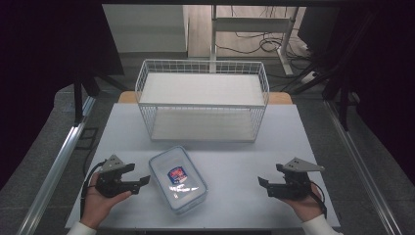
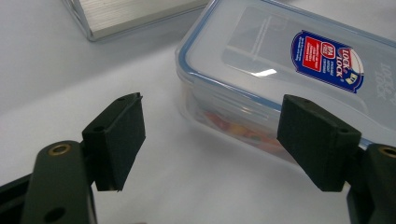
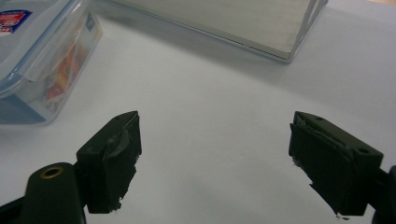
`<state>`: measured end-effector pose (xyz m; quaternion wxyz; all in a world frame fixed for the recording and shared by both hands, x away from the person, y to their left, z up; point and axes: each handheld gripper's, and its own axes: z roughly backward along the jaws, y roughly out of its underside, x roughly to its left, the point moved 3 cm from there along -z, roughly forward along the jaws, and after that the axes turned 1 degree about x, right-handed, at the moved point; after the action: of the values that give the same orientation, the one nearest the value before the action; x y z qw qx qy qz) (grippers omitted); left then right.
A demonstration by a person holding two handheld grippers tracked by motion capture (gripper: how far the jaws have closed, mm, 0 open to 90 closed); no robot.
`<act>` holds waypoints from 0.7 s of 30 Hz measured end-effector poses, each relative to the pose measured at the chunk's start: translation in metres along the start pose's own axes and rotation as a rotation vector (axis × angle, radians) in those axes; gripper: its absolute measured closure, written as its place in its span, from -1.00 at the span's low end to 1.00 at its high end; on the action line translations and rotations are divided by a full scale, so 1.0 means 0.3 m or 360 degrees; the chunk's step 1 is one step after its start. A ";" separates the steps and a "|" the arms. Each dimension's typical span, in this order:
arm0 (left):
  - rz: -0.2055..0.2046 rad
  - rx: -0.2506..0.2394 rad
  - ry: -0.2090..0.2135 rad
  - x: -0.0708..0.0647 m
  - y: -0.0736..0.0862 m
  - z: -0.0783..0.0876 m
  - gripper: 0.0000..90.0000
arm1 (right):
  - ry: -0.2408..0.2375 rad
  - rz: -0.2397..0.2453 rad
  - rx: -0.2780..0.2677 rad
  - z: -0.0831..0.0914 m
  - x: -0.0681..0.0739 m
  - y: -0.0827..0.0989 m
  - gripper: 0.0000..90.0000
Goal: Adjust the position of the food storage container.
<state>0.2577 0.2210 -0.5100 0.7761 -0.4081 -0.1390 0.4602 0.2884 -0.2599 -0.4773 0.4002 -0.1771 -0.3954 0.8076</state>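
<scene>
High view: both hands rest low, left gripper (image 1: 146, 181) and right gripper (image 1: 262, 183) fingers released, flanking the container (image 1: 177, 178).

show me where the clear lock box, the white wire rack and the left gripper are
Clear lock box (image 1: 177, 178), high view, on its lid label.
White wire rack (image 1: 203, 89), high view, on its upper shelf.
Left gripper (image 1: 145, 180), high view, between its open jaw tips.

This is looking like a lab or test room set up for recording. A white table (image 1: 293, 132) is sitting between metal rails (image 1: 54, 166) with dark curtains (image 1: 44, 58) hanging at both sides. Behind it, loose cables (image 1: 254, 44) are trailing across the floor around a bare desk frame (image 1: 249, 24), and grey carpet (image 1: 29, 196) is covering the ground.
</scene>
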 end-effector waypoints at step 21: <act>-0.0076 -0.0034 -0.0029 -0.031 0.002 0.043 -0.50 | -0.0029 0.0055 0.0013 -0.015 0.046 -0.015 -0.54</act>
<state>0.2448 0.2201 -0.5008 0.7812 -0.4088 -0.1608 0.4436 0.2851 -0.2451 -0.4762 0.3833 -0.1747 -0.3926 0.8175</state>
